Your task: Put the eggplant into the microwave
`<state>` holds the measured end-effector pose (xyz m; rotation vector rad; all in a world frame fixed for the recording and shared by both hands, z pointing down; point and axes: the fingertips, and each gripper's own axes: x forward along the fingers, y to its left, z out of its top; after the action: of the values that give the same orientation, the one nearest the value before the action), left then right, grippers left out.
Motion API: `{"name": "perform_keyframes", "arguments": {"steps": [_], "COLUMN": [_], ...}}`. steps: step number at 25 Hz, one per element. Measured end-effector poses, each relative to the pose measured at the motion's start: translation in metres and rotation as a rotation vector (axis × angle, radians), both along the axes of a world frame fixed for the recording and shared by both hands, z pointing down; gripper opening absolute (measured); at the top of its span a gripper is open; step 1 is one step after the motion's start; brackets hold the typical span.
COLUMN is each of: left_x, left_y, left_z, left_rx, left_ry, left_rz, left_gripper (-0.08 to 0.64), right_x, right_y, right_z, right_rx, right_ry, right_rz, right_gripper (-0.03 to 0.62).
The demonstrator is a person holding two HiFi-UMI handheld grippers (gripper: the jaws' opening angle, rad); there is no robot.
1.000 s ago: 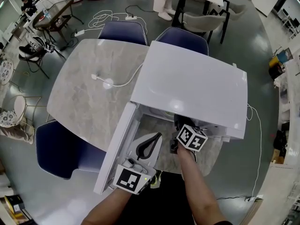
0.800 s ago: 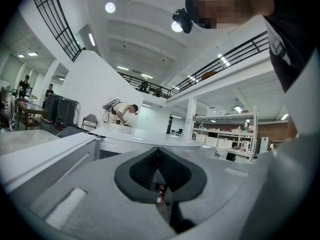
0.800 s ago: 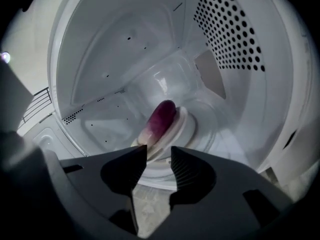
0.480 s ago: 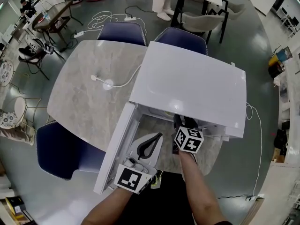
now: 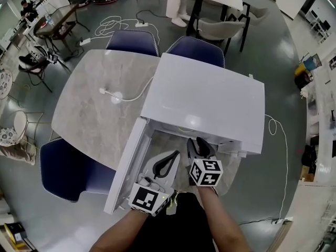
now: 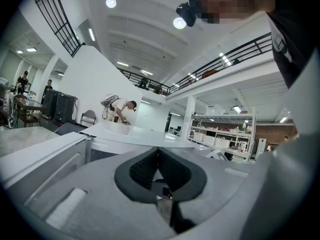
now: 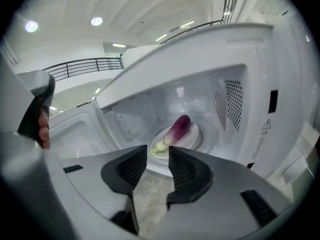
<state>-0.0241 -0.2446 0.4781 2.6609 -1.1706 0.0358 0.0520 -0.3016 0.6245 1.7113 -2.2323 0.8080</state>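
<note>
The purple eggplant (image 7: 178,128) lies on a white plate (image 7: 196,136) inside the white microwave (image 5: 210,98); in the head view the microwave's top hides it. The door (image 5: 126,167) hangs open to the left. My right gripper (image 5: 198,145) is just outside the microwave's mouth, in front of the eggplant and apart from it. It (image 7: 159,159) is open; its jaws have just been closing a little with nothing between them. My left gripper (image 5: 176,153) hovers beside the open door, its fingertips (image 6: 158,151) shut together on nothing.
The microwave stands on a marble table (image 5: 89,114) with a white cable and plug (image 5: 123,95) lying on it. Blue chairs (image 5: 132,39) (image 5: 73,169) ring the table. Another cable (image 5: 281,156) hangs right of the microwave.
My right gripper has pulled back out of the microwave's mouth toward me and rolled a bit. The left gripper has stayed where it was.
</note>
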Motion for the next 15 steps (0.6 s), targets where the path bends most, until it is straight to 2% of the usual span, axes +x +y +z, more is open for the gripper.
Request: {"name": "perform_keyframes", "arguments": {"steps": [5,13,15], "left_x": [0.007,0.020,0.024], "left_y": [0.003,0.013,0.016], "left_z": [-0.015,-0.062,-0.076], "left_rx": [-0.013,0.006,0.025], "left_ry": [0.010,0.029,0.031], "left_rz": [-0.011,-0.011,-0.004], "left_gripper": [0.009,0.009,0.009], "right_x": [-0.009,-0.005,-0.003], "right_y": [0.020,0.036,0.039], "right_z": [-0.052,-0.154,-0.177], "right_rx": [0.057,0.187,0.214], "right_ry": [-0.027,-0.056,-0.068], "right_rz": [-0.080,-0.128,-0.143], "right_gripper": [0.088,0.003,0.003]}}
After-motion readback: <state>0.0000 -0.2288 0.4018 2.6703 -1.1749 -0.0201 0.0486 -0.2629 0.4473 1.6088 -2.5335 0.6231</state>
